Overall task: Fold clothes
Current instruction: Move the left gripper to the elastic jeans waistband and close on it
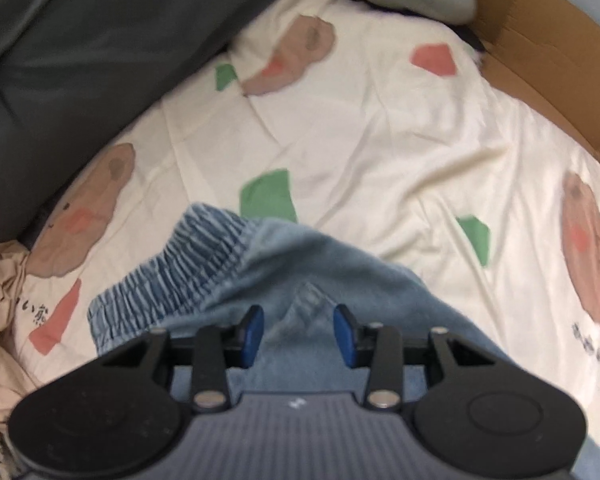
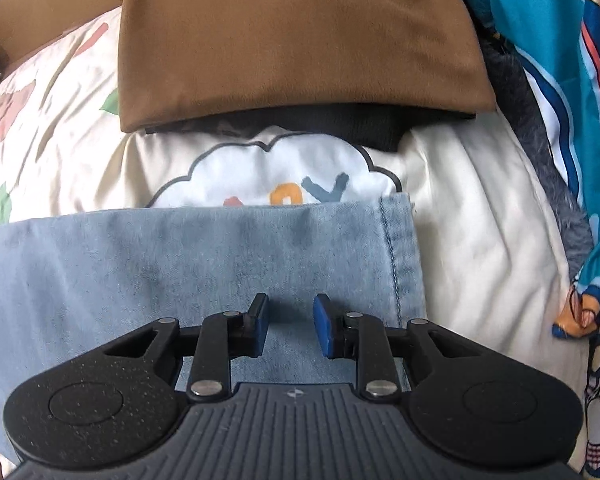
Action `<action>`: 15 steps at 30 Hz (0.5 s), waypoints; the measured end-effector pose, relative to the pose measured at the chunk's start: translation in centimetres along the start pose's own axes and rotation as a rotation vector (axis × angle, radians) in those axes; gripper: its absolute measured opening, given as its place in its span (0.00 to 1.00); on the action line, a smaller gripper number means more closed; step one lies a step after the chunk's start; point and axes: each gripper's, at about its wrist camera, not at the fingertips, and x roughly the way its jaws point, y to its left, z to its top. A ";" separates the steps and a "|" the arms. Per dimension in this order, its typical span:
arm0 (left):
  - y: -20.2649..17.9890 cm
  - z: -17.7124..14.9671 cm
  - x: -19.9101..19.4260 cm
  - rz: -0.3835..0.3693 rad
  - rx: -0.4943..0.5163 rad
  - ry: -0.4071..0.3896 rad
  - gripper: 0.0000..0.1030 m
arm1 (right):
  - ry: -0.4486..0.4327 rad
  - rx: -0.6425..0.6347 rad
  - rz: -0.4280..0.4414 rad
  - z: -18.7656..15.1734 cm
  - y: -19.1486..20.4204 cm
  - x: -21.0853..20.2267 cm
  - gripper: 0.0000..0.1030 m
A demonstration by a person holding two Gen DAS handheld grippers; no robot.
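Note:
Light blue denim trousers (image 1: 300,264) lie on a cream printed bedsheet (image 1: 380,140), their gathered elastic waistband (image 1: 188,252) toward the left. My left gripper (image 1: 299,320) is shut on a bunched ridge of the denim, which rises between its blue pads (image 1: 253,328). In the right wrist view a flat trouser leg (image 2: 180,260) with a stitched hem (image 2: 396,248) lies over a cream garment with a cloud print (image 2: 276,168). My right gripper (image 2: 290,318) hovers close over that leg near the hem, pads apart, with flat denim showing in the gap.
A folded brown garment (image 2: 300,40) lies beyond the cream one. A bright blue patterned cloth (image 2: 572,100) fills the right side. A dark grey cover (image 1: 80,60) borders the sheet on the left, a cardboard box (image 1: 548,60) at the far right, and beige fabric (image 1: 0,320) at the near left.

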 end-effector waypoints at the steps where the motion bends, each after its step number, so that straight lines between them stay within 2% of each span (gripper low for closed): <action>1: 0.2 0.2 0.4 0.014 -0.005 -0.011 0.40 | 0.000 0.002 0.000 -0.2 0.0 0.0 0.30; 5: 1.5 1.3 2.3 0.036 -0.047 -0.004 0.40 | 0.006 -0.006 -0.002 -0.3 -0.2 0.3 0.30; 10: 3.3 2.4 4.7 0.006 -0.135 0.021 0.40 | 0.010 -0.014 -0.006 -0.5 0.0 0.8 0.31; 15: 2.3 2.7 6.0 0.033 -0.095 0.011 0.41 | 0.004 -0.027 -0.004 -0.7 -0.1 0.7 0.31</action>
